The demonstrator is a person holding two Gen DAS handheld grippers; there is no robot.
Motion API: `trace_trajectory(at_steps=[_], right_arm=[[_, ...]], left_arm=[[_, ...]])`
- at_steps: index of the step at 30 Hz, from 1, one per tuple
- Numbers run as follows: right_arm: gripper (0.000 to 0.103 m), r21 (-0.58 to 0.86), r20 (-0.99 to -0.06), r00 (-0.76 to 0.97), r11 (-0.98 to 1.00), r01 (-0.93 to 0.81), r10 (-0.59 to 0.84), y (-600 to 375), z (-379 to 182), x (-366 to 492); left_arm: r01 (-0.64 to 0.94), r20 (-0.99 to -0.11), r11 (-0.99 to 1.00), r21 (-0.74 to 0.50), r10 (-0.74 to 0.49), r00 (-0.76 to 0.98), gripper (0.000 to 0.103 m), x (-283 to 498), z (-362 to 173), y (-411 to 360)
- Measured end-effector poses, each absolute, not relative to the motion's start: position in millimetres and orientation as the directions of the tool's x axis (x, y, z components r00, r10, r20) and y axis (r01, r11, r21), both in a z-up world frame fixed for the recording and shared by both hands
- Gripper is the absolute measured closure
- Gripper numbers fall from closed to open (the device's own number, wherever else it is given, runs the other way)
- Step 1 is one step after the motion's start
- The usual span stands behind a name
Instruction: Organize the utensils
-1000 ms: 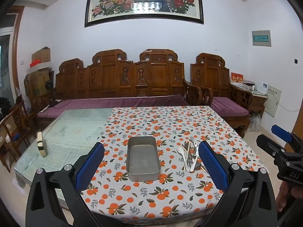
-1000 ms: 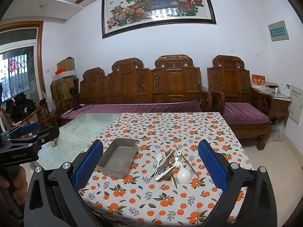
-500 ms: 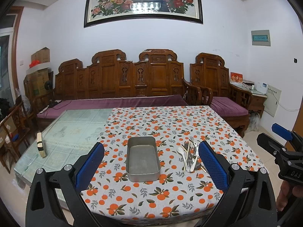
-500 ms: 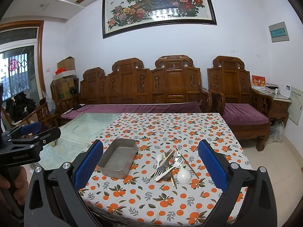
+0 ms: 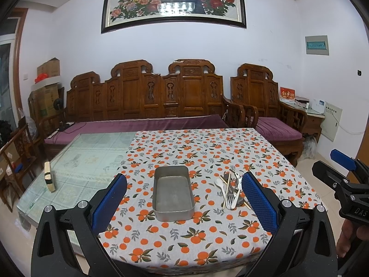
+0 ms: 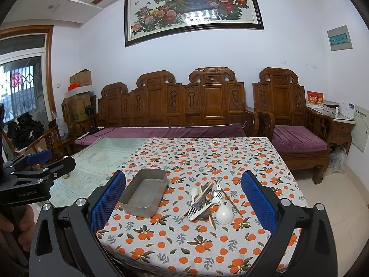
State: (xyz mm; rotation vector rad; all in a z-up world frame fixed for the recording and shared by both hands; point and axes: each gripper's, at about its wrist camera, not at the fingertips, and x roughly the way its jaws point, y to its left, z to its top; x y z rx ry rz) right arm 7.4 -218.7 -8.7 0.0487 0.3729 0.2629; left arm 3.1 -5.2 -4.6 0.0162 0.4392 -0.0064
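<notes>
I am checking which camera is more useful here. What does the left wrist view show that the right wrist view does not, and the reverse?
Only the left wrist view shows the small block on the glass tabletop and the right gripper at its right edge. Only the right wrist view shows the white ladle's round bowl, the window with a grille and the left gripper at its left edge. Both show the empty metal tray, the utensil pile beside it, the orange-patterned tablecloth and open jaws.
</notes>
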Motion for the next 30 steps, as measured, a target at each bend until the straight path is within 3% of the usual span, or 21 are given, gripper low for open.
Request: trace_trajectory(at_steps=[30], right_arm=[[0.003,0.098,-0.355,0.897,0.965,-0.244,0.263,-220.3,-8.3,7.4]], left_arm=[[0.018,-0.425,1.0,0.013,-0.011,0.905,0.006,3.6,-7.4,-9.2]])
